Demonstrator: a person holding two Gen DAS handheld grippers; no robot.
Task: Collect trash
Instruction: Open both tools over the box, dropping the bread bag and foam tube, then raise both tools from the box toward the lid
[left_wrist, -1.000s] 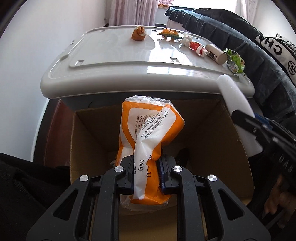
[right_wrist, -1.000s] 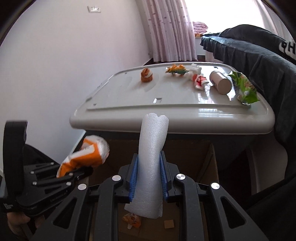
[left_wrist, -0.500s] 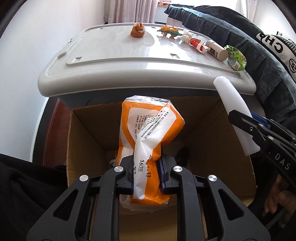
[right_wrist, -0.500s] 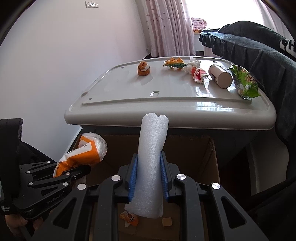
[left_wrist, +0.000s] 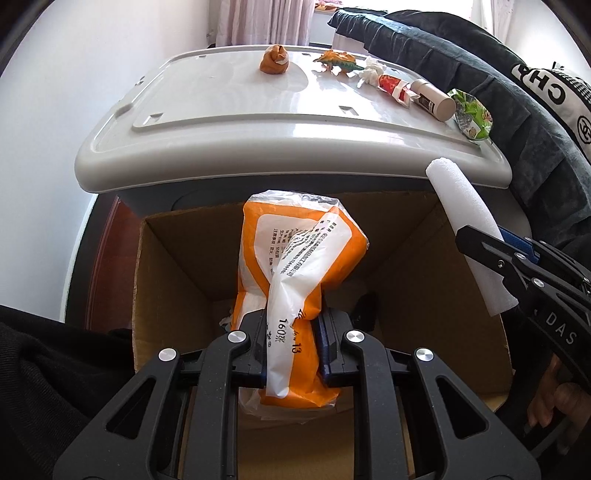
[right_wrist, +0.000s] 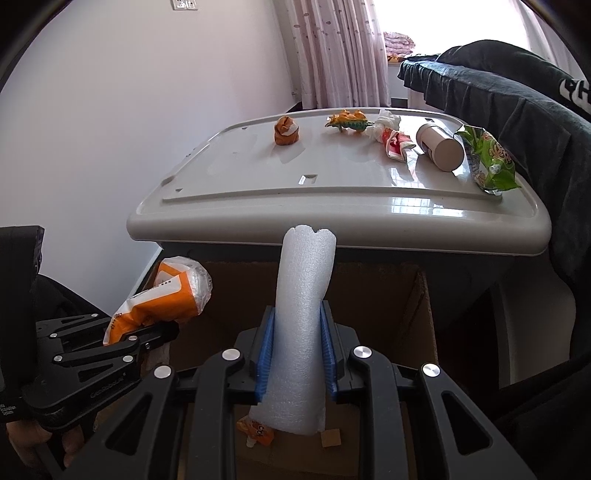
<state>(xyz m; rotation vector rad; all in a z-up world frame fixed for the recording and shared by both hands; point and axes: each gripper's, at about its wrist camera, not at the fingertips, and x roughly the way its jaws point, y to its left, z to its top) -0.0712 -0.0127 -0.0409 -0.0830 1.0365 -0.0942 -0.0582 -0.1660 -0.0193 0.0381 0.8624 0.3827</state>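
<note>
Both grippers: black plastic frames w/ silver screws, blue ribbed fingers (right_wrist: 266, 354); black sleeve (left_wrist: 44, 369).

A glossy grey plastic lid (right_wrist: 332, 192) is reflecting window light across the middle of the frame. Below it, matt brown cardboard box (left_wrist: 424, 280) walls are showing. A crinkly, shiny orange-and-white plastic wrapper (left_wrist: 299, 266) and a soft, finely pebbled white foam tube (right_wrist: 304, 317) are sitting between matt black plastic jaws.

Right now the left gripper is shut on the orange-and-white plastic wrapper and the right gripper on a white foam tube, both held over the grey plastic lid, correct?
Not quite: the left gripper with the orange-and-white plastic wrapper and the right gripper with the white foam tube are over the open cardboard box, as both wrist views show. The grey plastic lid lies beyond.
</note>
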